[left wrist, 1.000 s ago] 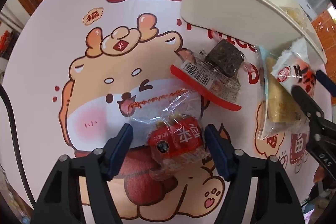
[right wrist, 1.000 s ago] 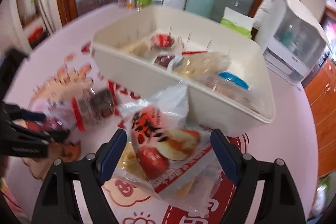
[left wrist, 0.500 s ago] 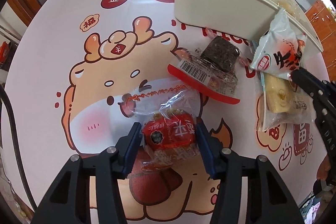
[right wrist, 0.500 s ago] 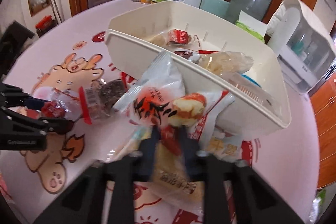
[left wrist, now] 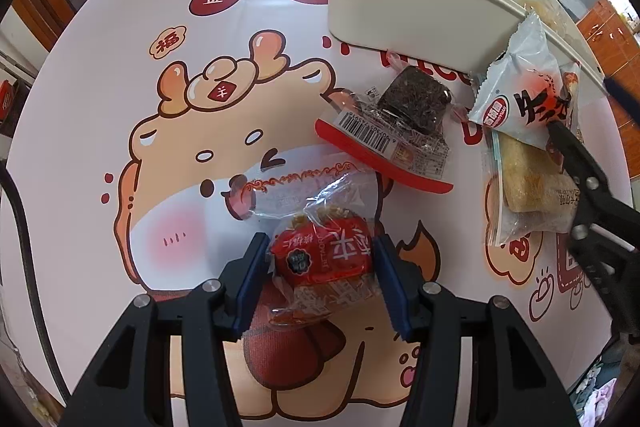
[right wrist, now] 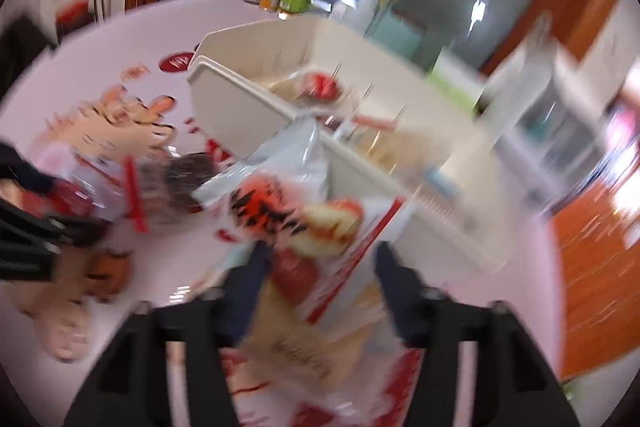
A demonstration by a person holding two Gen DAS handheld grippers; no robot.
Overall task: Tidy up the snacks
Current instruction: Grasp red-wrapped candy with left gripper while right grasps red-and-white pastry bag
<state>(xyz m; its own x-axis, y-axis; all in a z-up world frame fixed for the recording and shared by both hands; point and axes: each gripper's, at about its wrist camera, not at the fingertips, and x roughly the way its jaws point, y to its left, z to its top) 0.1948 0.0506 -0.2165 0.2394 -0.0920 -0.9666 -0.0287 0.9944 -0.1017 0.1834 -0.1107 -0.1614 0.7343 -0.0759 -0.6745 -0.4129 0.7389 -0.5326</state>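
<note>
On the tablecloth (left wrist: 120,75) at my eleven o'clock, four dark red discs carry white characters: 金, 斗, 进, 口, running away from me. A small cloud badge beside the cartoon animal's (left wrist: 224,147) antlers reads 福, and a red diamond on its forehead bears 羊. The red snack packet (left wrist: 324,255) between my left fingers shows "JIETAORE" and large white characters I cannot make out upside down. At one o'clock, the clear-wrapped dark cake (left wrist: 408,107) has a barcode label, digits too small. The white pouch (left wrist: 524,95) at two o'clock has bold black brush characters, unreadable.
</note>
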